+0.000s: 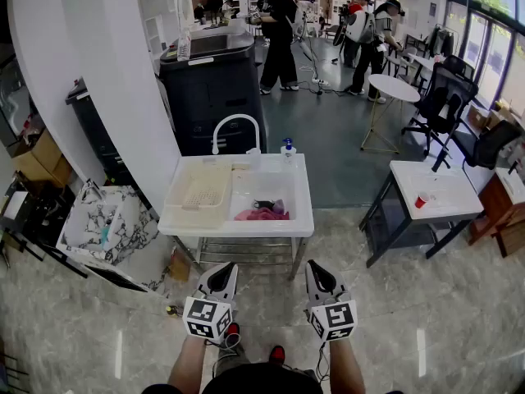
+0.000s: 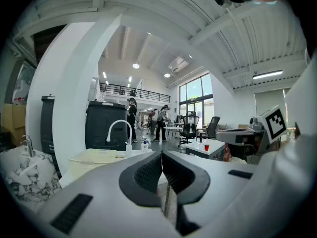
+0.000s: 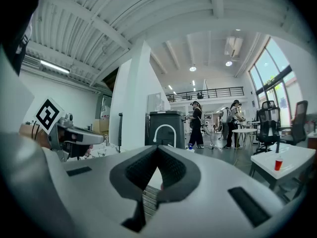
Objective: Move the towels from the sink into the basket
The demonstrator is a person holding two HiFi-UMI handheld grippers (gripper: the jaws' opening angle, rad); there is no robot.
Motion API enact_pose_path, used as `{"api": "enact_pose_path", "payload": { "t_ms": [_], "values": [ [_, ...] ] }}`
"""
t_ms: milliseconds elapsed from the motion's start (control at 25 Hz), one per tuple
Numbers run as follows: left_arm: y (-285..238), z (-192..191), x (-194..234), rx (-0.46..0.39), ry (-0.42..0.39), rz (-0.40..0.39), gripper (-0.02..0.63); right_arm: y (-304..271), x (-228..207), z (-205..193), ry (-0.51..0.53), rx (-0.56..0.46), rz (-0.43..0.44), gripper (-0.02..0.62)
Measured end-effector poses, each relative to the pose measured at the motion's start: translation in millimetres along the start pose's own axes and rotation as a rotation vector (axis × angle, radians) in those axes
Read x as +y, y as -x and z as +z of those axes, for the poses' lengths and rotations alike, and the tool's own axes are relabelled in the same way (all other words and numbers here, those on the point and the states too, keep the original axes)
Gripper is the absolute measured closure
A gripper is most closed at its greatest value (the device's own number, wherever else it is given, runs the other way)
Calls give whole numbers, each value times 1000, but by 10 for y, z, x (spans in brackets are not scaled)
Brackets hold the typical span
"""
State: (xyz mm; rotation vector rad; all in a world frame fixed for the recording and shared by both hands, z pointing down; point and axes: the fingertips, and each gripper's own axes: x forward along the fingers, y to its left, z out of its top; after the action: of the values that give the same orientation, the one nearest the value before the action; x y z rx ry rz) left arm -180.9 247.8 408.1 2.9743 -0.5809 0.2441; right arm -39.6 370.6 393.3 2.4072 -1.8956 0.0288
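Standing at the sink with both grippers closed and empty

The person faces a white sink (image 1: 238,230) set on a metal frame. The left gripper (image 1: 223,271) and the right gripper (image 1: 318,269) are held side by side, low and short of the sink's front edge, and they touch nothing. In each gripper view the fingers (image 2: 148,175) are pressed together at the tips, with nothing between them.

A pink towel (image 1: 261,214) lies crumpled in the right-hand basin, close to its front wall. A dark cloth (image 1: 267,204) rests just behind it and touches it; it is too small to tell whether this is a second towel. The cream basket (image 1: 203,194) sits in the left half of the sink, its mesh bottom showing.

A curved white faucet (image 1: 234,121) rises from the middle of the sink's back edge. A soap bottle (image 1: 288,148) with a blue top stands at the back right corner.

Off to the right, well apart from the sink, a white table (image 1: 447,208) carries a red cup (image 1: 421,200). Several people (image 1: 280,31) stand farther back in the room, beyond a dark cabinet (image 1: 212,89).
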Motion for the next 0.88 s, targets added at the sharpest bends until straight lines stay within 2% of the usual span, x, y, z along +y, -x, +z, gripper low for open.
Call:
{"api": "enact_pose_path", "payload": {
  "t_ms": [560,880],
  "values": [
    [-95,-78,-95,27,9,14,597,21,-102,-82,-52,3,17,568],
    [-717,-44,87,50,-24,-10,598,-483,-386,-180,-67,13,5,568]
  ]
}}
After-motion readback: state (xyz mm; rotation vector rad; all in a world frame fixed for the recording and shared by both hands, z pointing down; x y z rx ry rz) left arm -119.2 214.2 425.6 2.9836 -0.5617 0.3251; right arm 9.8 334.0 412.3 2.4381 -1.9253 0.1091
